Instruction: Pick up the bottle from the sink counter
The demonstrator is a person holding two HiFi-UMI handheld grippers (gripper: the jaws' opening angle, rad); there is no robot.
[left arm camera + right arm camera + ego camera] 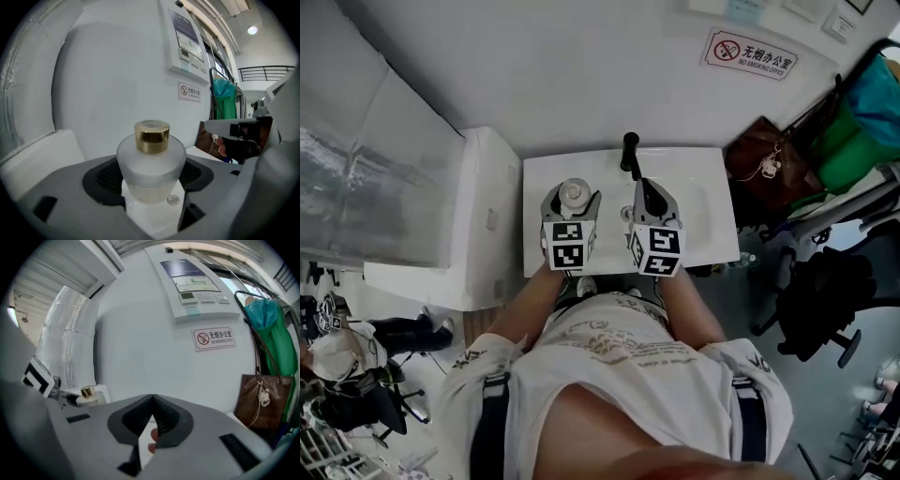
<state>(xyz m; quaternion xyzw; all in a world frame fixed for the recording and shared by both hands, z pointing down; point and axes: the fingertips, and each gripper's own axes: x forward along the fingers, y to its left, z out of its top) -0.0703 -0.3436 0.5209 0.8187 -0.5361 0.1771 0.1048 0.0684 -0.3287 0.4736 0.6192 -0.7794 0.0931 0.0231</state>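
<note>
Slip risk: left gripper (pixel 574 199) jaws pinch bottle (pixel 150 164) by smooth round body near tabletop (pixel 712 234) left edge; weak squeeze may drop it. Right gripper (pixel 645 187) jaws pressed together, empty.

Frosted white bottle (pixel 150 164), shiny gold cap (pixel 152 137)! The left gripper (pixel 572 197) shows grey, with black ribbed pads (pixel 105 180) and a black-and-white checked cube (pixel 569 246). White sink (pixel 703 206), black faucet (pixel 629 155), red-and-white sign (pixel 751 53), brown bag (pixel 761 159).
</note>
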